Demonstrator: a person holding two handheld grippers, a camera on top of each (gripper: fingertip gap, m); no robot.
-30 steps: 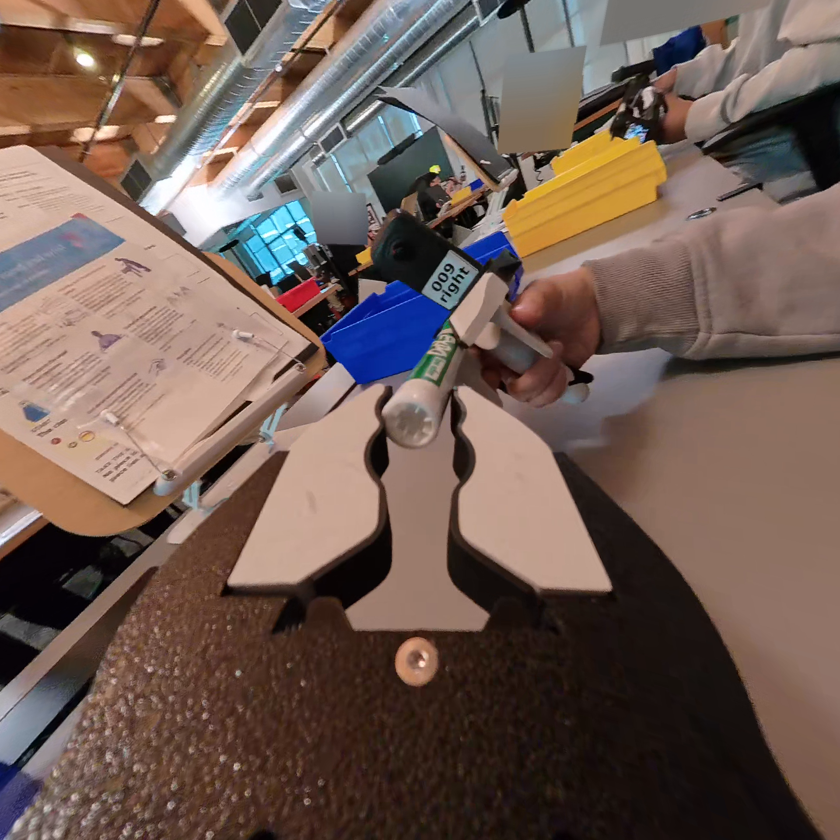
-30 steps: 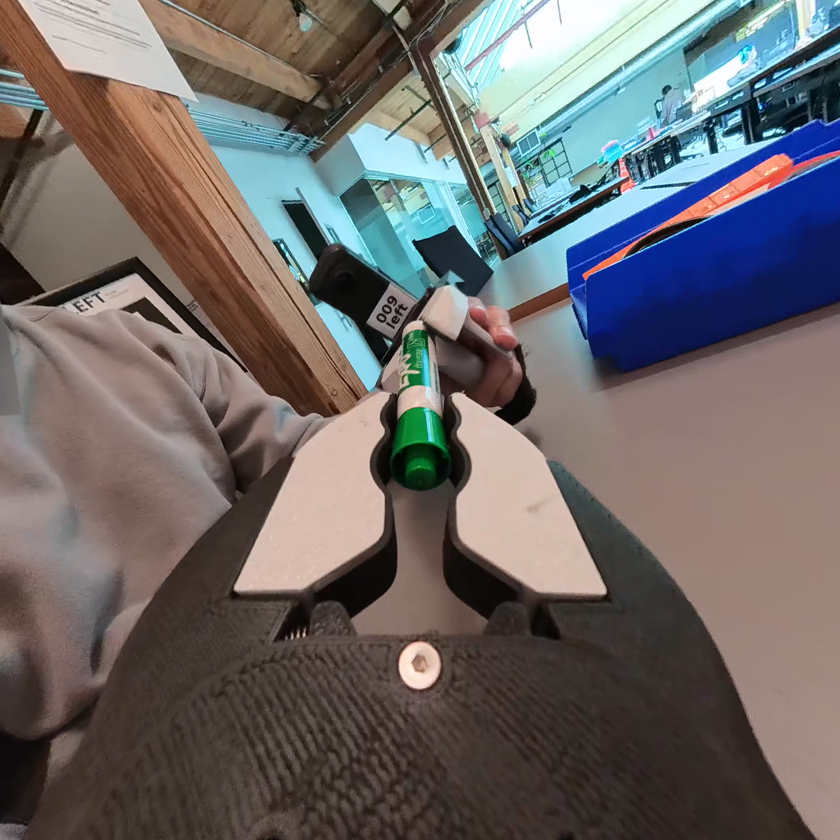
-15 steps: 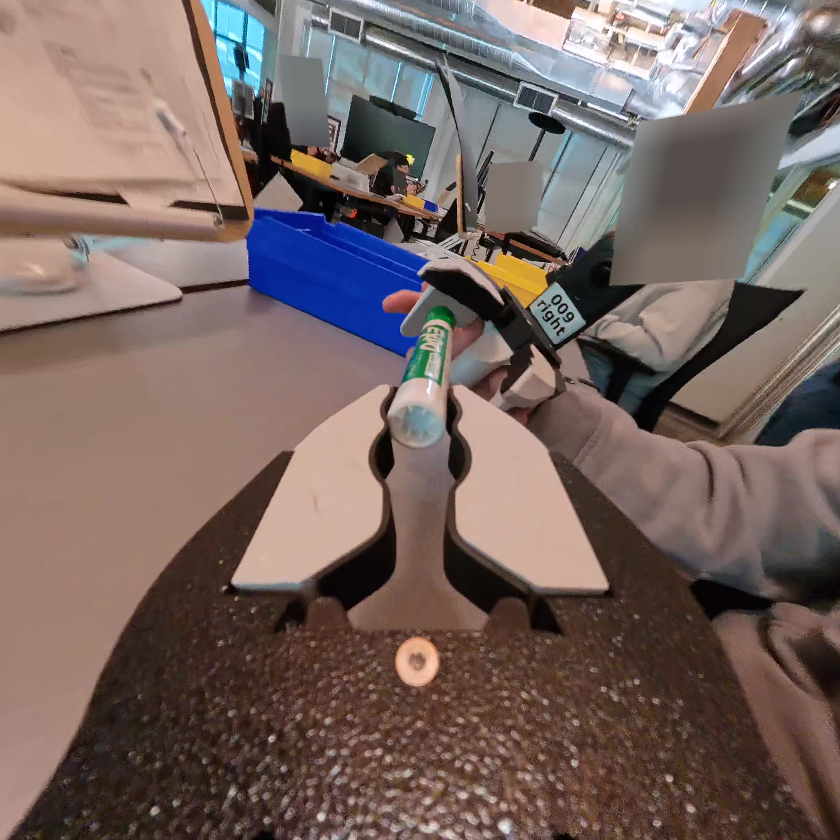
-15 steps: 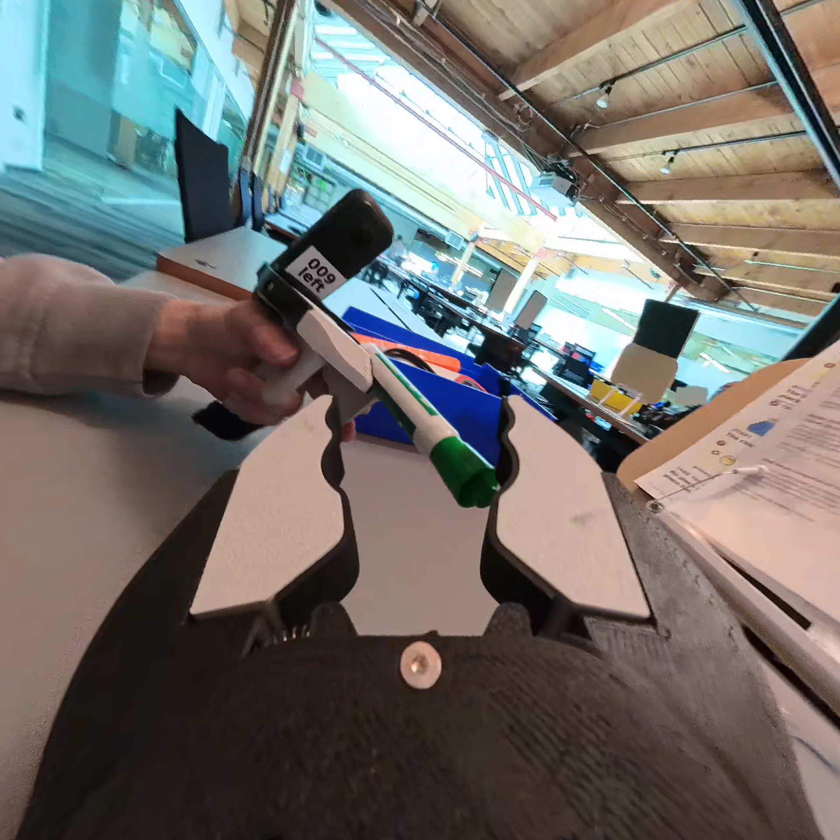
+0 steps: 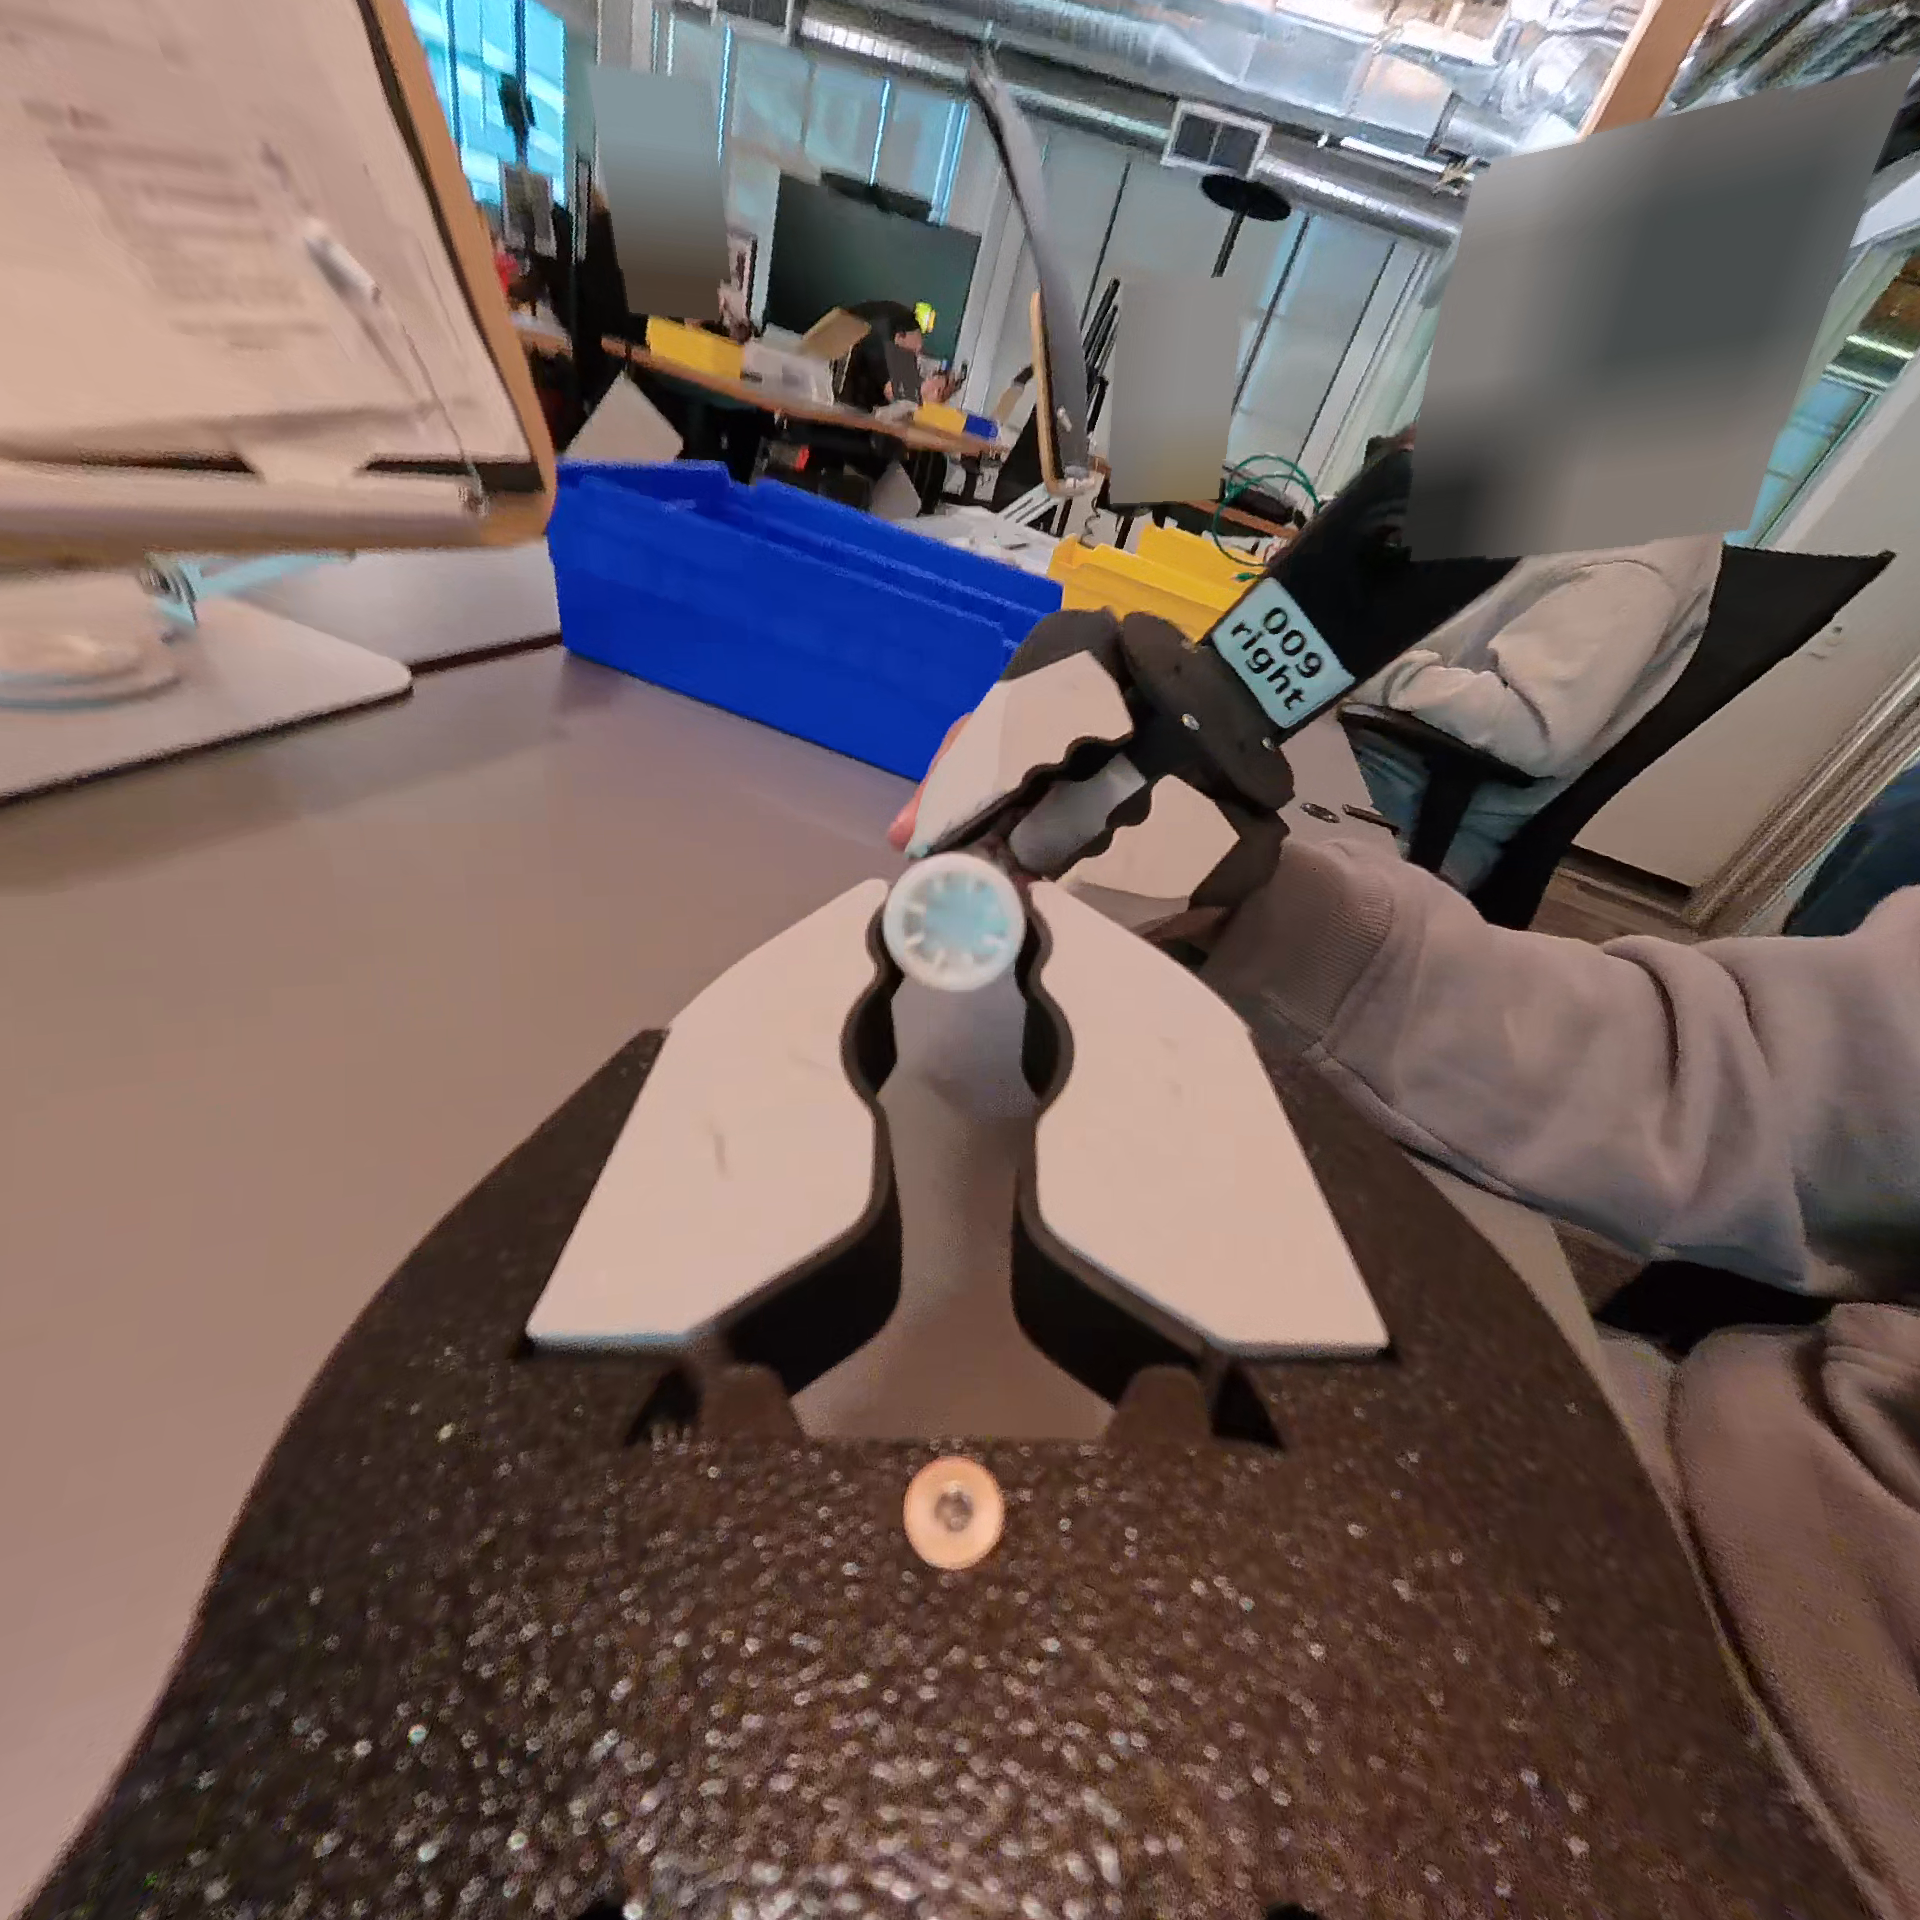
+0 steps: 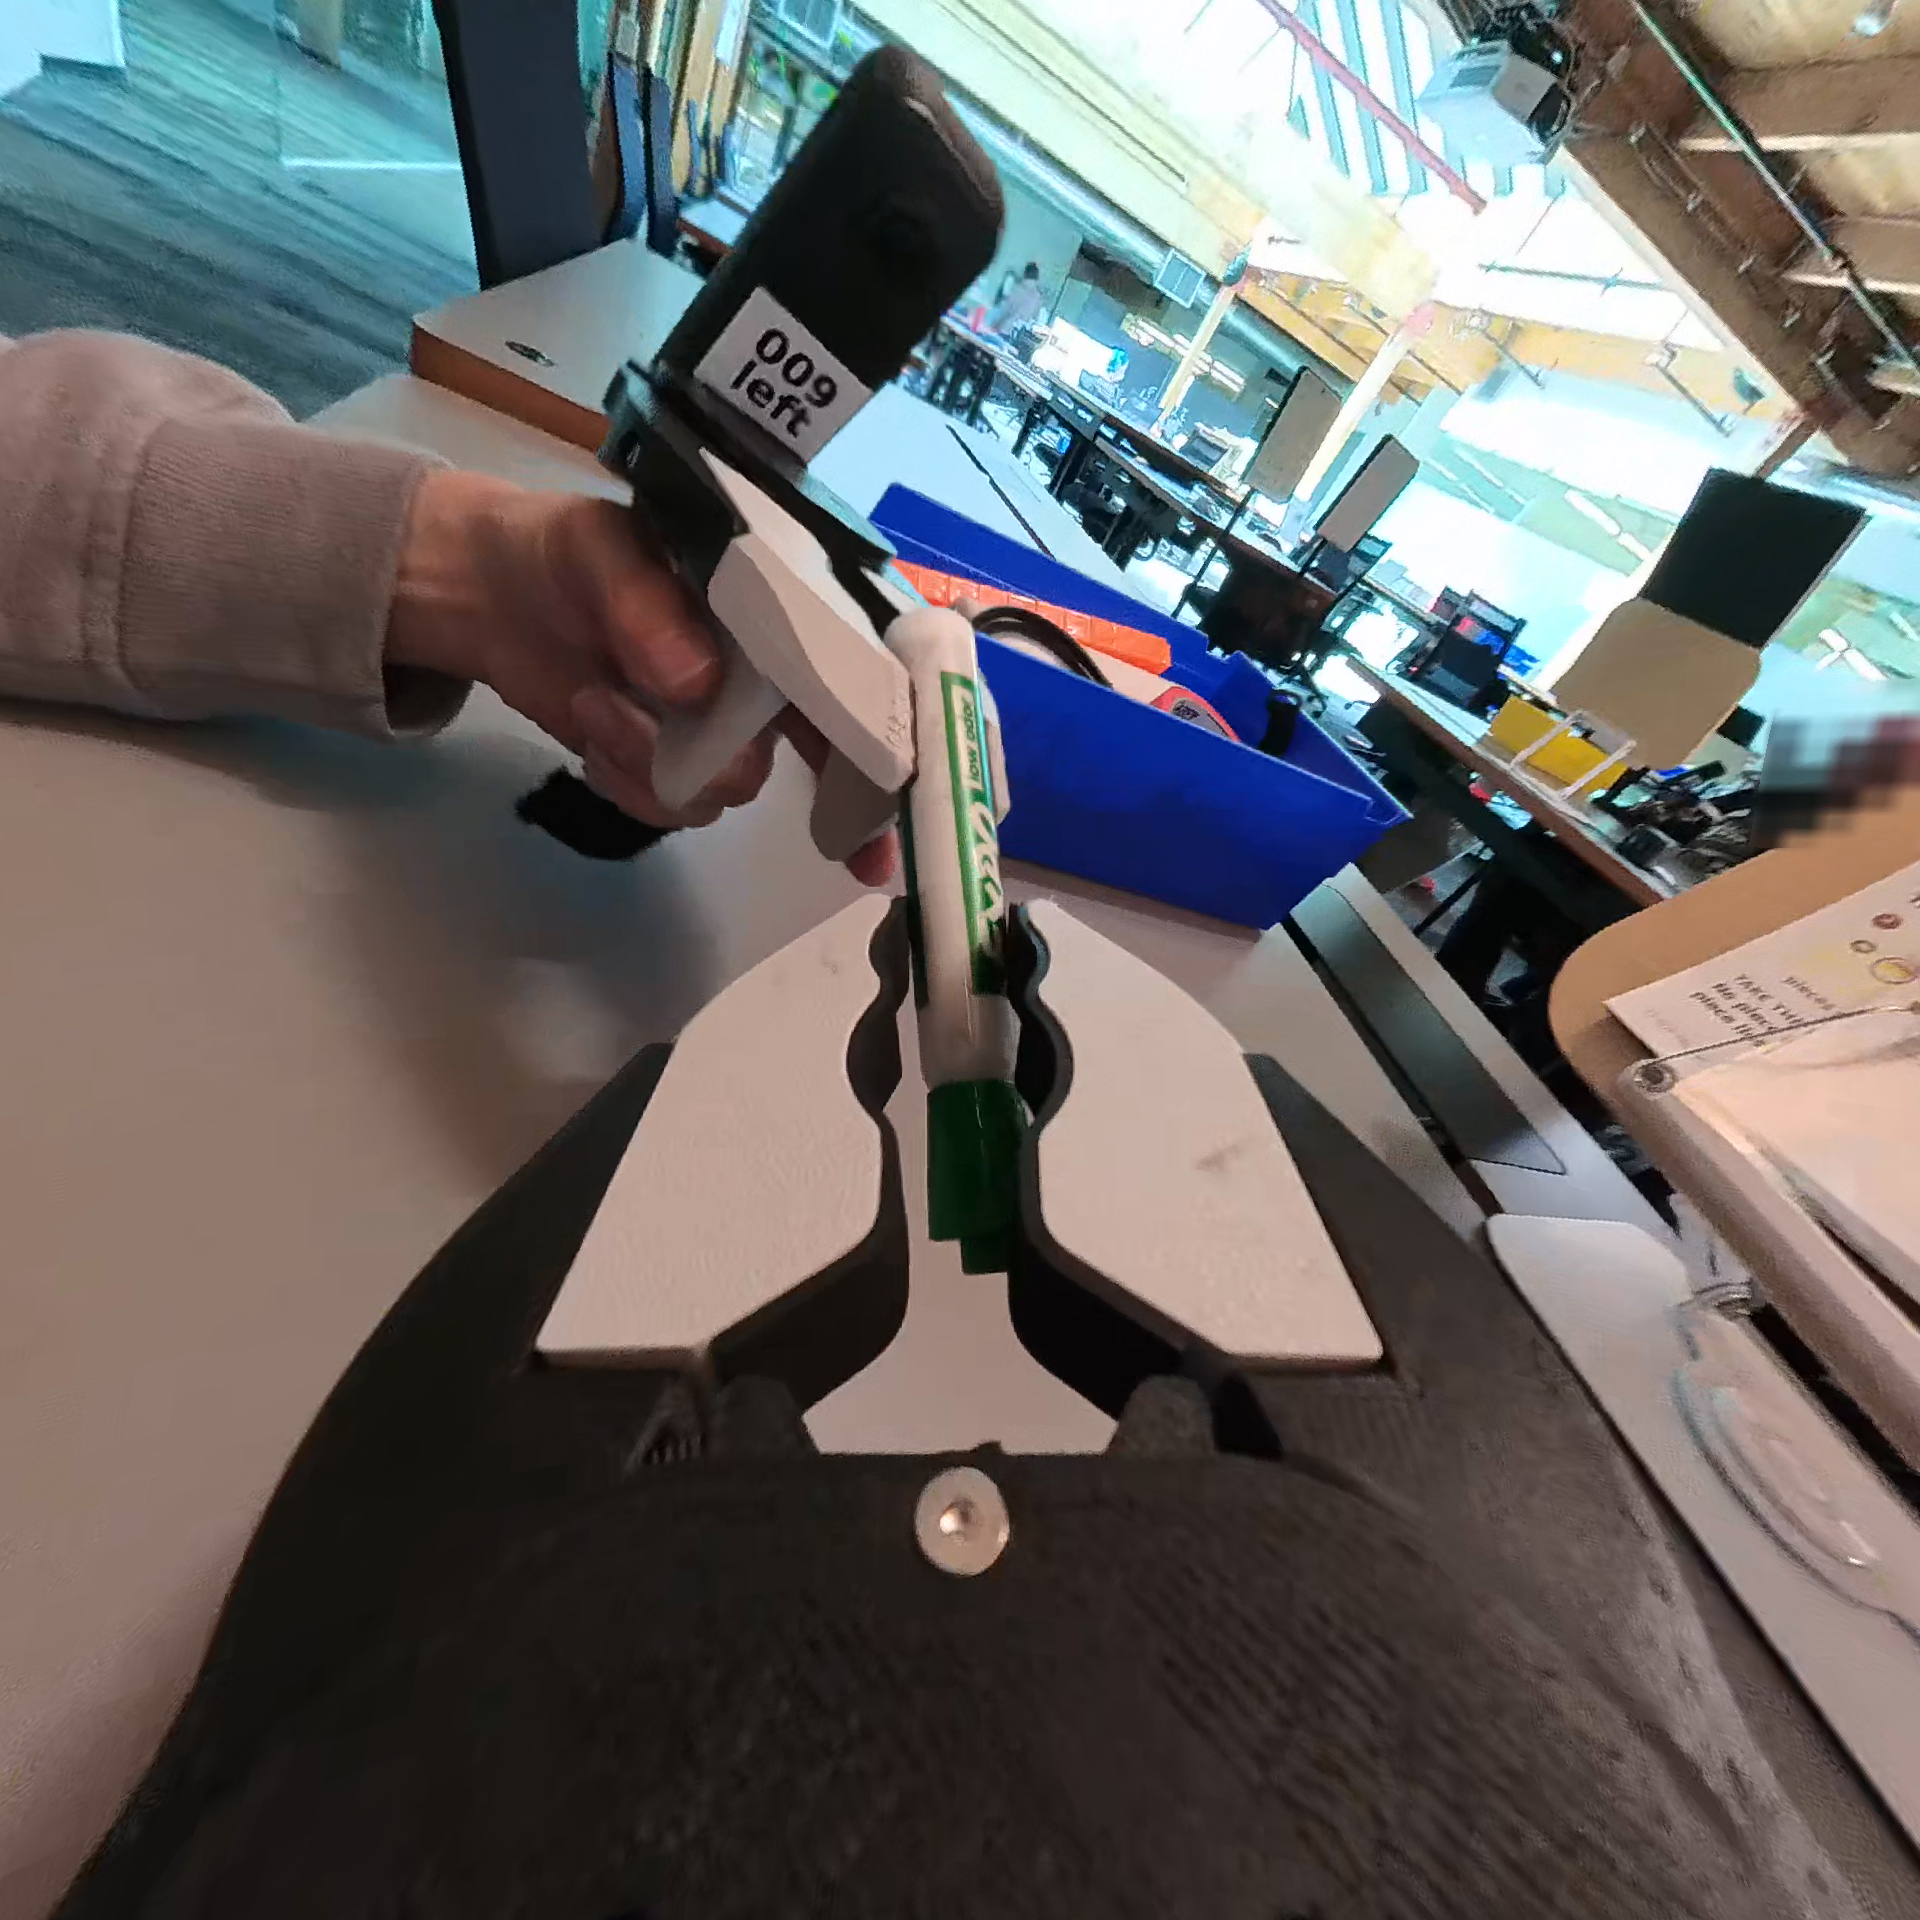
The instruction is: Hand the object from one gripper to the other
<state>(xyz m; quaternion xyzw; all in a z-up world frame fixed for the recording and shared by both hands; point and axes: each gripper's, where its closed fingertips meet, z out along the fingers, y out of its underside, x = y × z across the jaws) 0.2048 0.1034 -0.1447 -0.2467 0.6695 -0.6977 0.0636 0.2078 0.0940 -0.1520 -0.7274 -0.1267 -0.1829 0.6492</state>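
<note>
Left gripper grips the white butt end of the green-capped marker between its fingertips, as I see it. Right gripper, directly opposite, has its fingers narrowed around the barrel, the cap lying back between them; I cannot tell whether they actually pinch it. Beyond both sits a blue bin.

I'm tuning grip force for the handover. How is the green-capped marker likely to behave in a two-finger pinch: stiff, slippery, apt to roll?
The marker looks like a rigid plastic tube, so it should not bend. Its barrel is smooth and round, so it may swivel or slip between flat fingers. The left gripper pinches only its end, so it probably pivots easily. Set on the table, it would likely roll.
</note>
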